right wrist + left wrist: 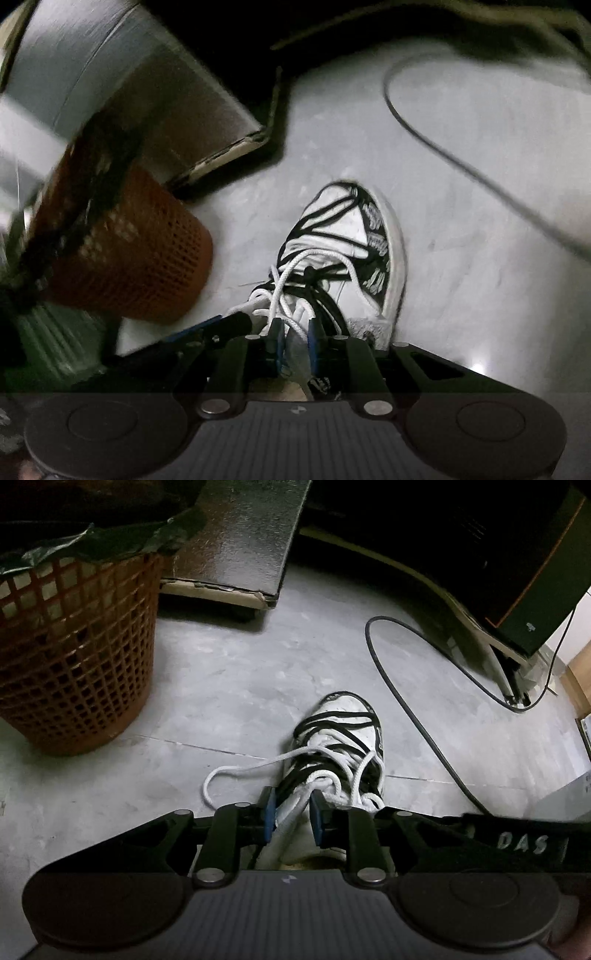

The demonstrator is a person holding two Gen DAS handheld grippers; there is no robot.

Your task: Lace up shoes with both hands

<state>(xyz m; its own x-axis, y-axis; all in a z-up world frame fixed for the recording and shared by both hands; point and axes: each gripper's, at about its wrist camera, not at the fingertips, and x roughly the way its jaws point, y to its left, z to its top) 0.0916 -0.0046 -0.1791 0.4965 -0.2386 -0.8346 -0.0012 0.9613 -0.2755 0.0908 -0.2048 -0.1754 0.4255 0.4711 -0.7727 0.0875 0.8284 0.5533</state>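
Note:
A white sneaker with black straps and print stands on the grey floor, toe pointing away, and is also in the right wrist view. Its thick white lace loops out to the left and bunches in a tangle over the tongue. My left gripper sits at the shoe's throat with its blue pads closed on white lace strands. My right gripper is just above the same tangle, pads pressed on a strand of the white lace. The left gripper's fingers show beside it, on its left.
An orange mesh waste basket with a dark liner stands on the left, close to the shoe. A dark low board lies behind it. A black cable curves across the floor on the right, leading to dark furniture.

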